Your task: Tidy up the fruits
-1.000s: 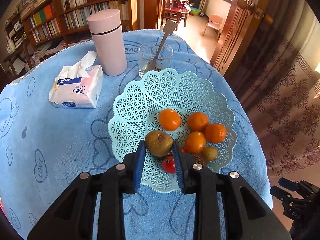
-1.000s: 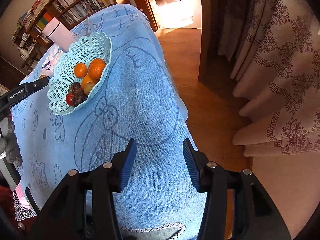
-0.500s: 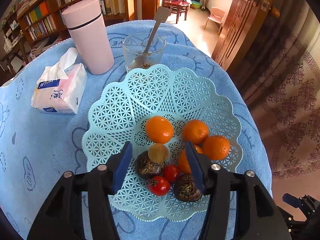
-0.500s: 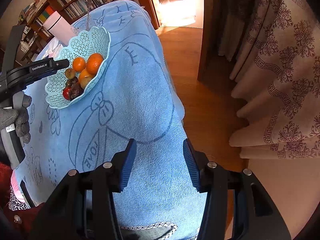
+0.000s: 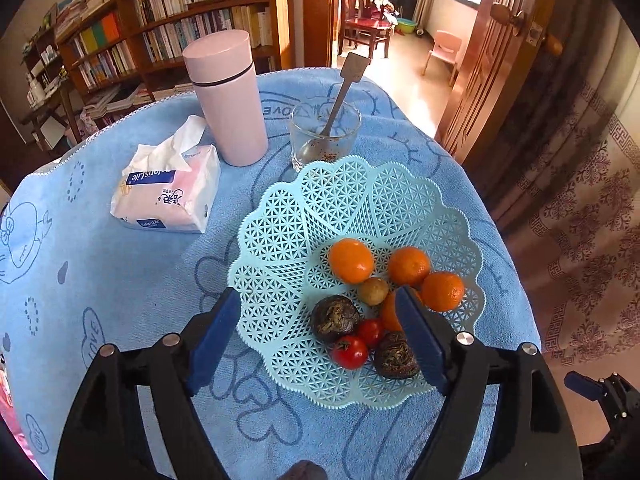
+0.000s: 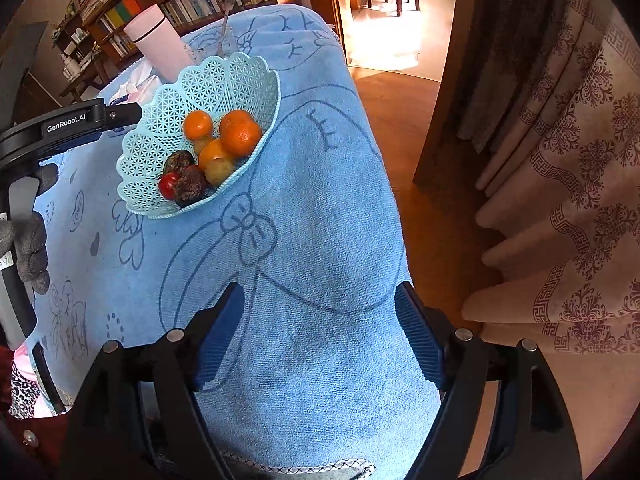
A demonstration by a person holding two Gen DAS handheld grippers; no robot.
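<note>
A pale turquoise lattice basket (image 5: pixel 280 216) sits on the blue cloth and holds the fruit. In it are three oranges (image 5: pixel 351 260), a small tan fruit (image 5: pixel 373 291), two dark wrinkled fruits (image 5: pixel 334 318) and two cherry tomatoes (image 5: pixel 349 352). My left gripper (image 5: pixel 318 300) hovers over the basket's near side. Its jaws are opening and no pad touches any fruit. My right gripper (image 6: pixel 320 292) hangs over bare blue cloth near the table's edge, its jaws opening with nothing between them. The basket (image 6: pixel 224 76) lies up and to its left.
Behind the basket stand a pink flask (image 5: pixel 226 96), a glass with a spoon (image 5: pixel 324 136) and a tissue pack (image 5: pixel 168 196). The cloth (image 6: pixel 320 200) drapes over the table's right edge above a wooden floor and patterned curtains (image 6: pixel 580 160). A gloved hand (image 6: pixel 28 248) holds the left tool.
The left gripper let go of the tan fruit, which now lies among the oranges, and its jaws spread wide as it pulled back. The right jaws also widened.
</note>
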